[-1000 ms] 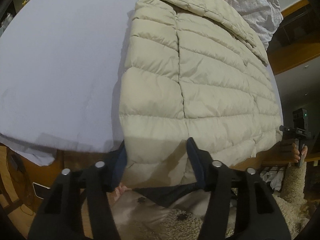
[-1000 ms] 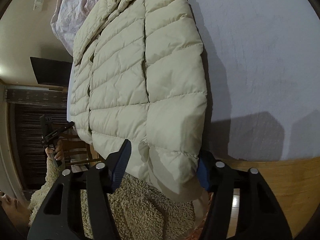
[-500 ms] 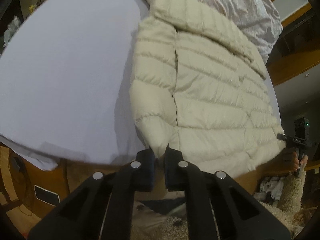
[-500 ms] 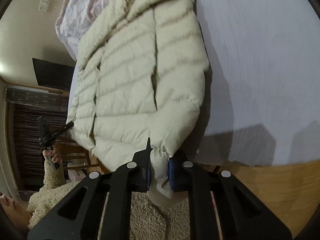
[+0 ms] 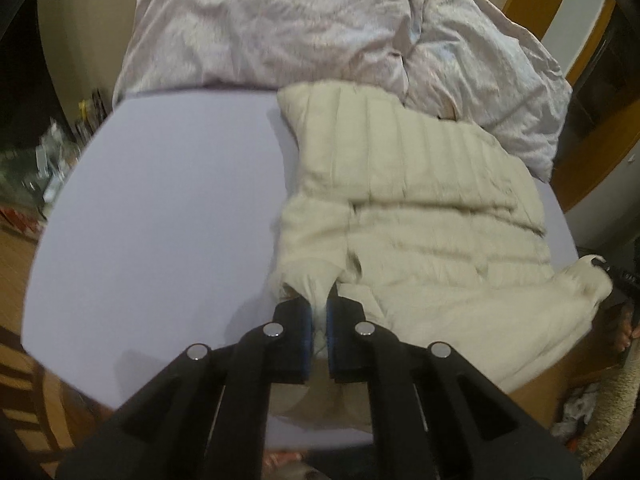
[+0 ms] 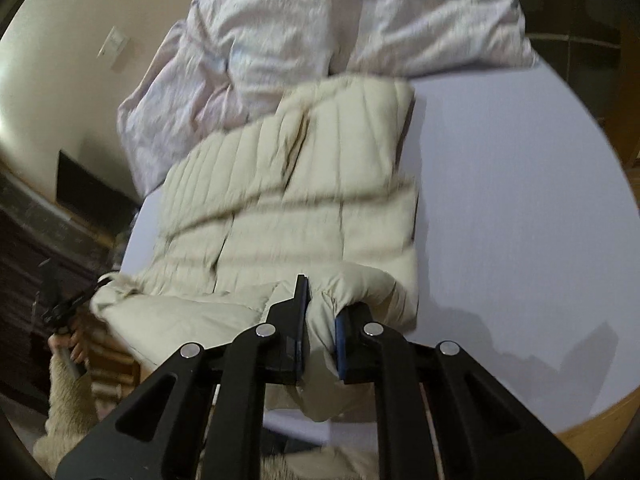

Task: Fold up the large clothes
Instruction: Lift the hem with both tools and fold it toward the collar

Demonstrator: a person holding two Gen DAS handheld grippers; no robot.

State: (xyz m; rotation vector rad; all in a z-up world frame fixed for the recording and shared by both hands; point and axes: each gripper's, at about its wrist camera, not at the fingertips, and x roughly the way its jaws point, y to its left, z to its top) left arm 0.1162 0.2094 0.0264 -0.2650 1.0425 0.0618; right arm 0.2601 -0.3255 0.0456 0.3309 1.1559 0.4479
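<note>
A cream quilted puffer jacket [image 5: 420, 208] lies on a pale lilac sheeted bed [image 5: 160, 208]. My left gripper [image 5: 319, 316] is shut on the jacket's near hem corner and lifts it off the bed. In the right wrist view the same jacket [image 6: 288, 200] fills the middle, and my right gripper [image 6: 322, 312] is shut on the other hem corner, also raised. The hem between the two grips sags down. The other gripper shows at the far edge of each view [image 5: 620, 276] [image 6: 64, 304].
A crumpled pale duvet [image 5: 320, 24] is heaped at the far end of the bed, touching the jacket's collar. The bed's wooden frame [image 6: 592, 420] runs along the near edge. Clutter stands off the left side [image 5: 52, 152]. A dark screen [image 6: 88, 196] hangs on the wall.
Both grippers closed on the jacket's hem corners, then lifted and carried the hem up and forward over the bed. The jacket's lower half has bunched toward the collar.
</note>
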